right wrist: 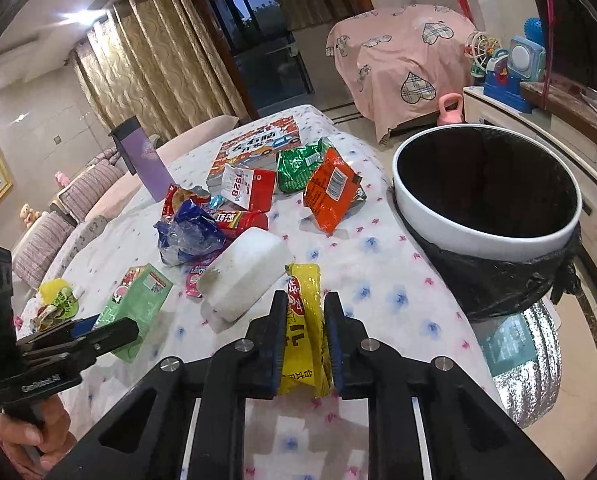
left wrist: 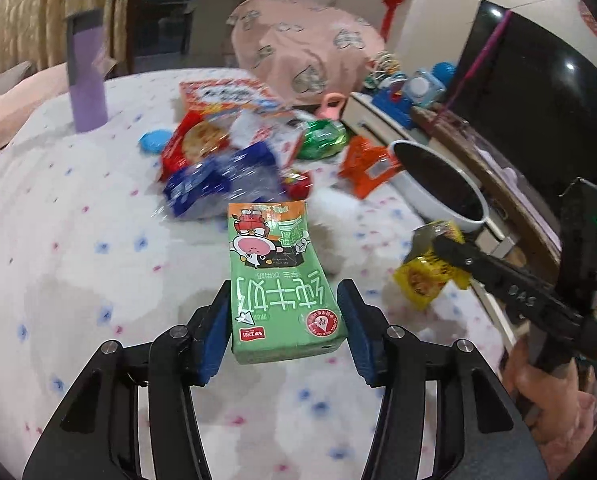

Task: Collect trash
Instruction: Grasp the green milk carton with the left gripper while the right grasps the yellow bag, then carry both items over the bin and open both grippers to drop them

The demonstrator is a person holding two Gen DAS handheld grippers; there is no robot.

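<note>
A: Trash lies heaped on the dotted tablecloth (right wrist: 378, 280); what has the left gripper (left wrist: 284, 316) got?

B: Its jaws stand about half wide and clamp a green milk carton (left wrist: 276, 280) by its sides; the carton's far end points toward the bin (right wrist: 486, 196).

A: And the right gripper (right wrist: 303, 344)?

B: Nearly shut, pinching a yellow wrapper (right wrist: 304, 320) flat between its pads; that wrapper hangs just short of the bin, on the bin's left.

A: What lies around, from the left?

B: One purple tumbler (right wrist: 142, 158) stands upright, well left of the bin; nearer come a blue crumpled bag (right wrist: 190, 232), a red packet (right wrist: 250, 190), a white block (right wrist: 244, 276), a green foil wrapper (right wrist: 298, 168) and an orange pouch (right wrist: 330, 192), the orange one closest to the bin.

A: Anything between the grippers and the bin?

B: Only bare cloth between the yellow wrapper and the bin's black liner (right wrist: 510, 280); the white block sits left of that line.

A: Counts?

B: Two grippers, each holding one piece; one bin; one tumbler.
</note>
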